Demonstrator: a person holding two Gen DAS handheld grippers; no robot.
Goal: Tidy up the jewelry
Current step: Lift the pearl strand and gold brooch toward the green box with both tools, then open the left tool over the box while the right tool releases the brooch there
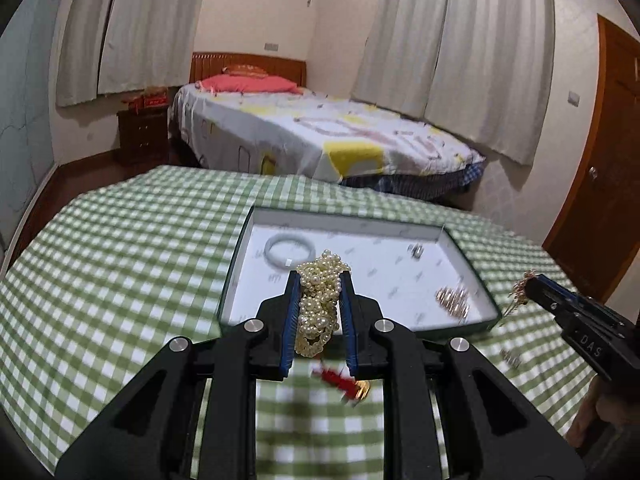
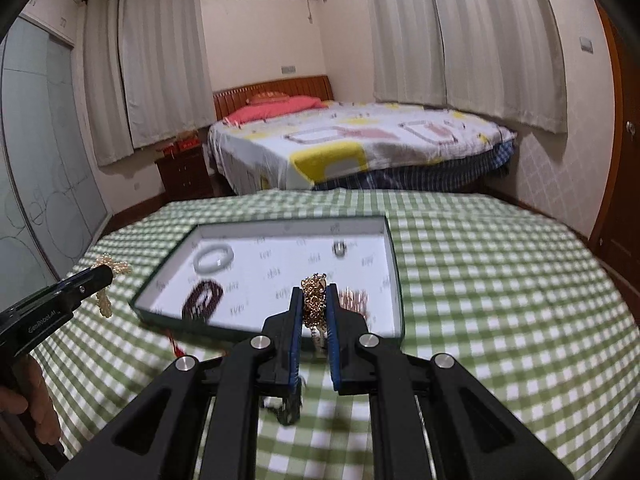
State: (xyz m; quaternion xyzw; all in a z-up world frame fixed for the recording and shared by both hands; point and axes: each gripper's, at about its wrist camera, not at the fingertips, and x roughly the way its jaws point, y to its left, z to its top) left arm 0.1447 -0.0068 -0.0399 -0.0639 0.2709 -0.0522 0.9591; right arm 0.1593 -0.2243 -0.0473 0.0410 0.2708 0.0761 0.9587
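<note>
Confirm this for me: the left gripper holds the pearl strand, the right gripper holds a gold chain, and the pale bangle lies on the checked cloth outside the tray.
Not quite. The pale bangle lies inside the tray, as the right wrist view shows. The left gripper does hold the pearl strand, the right gripper the gold chain.

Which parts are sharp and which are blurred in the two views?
Left wrist view: the pearls in the left tongs are sharp, the red charm below is smeared. Right wrist view: the gold chain in the right tongs is sharp, the dark bracelet in the tray is streaked.
</note>
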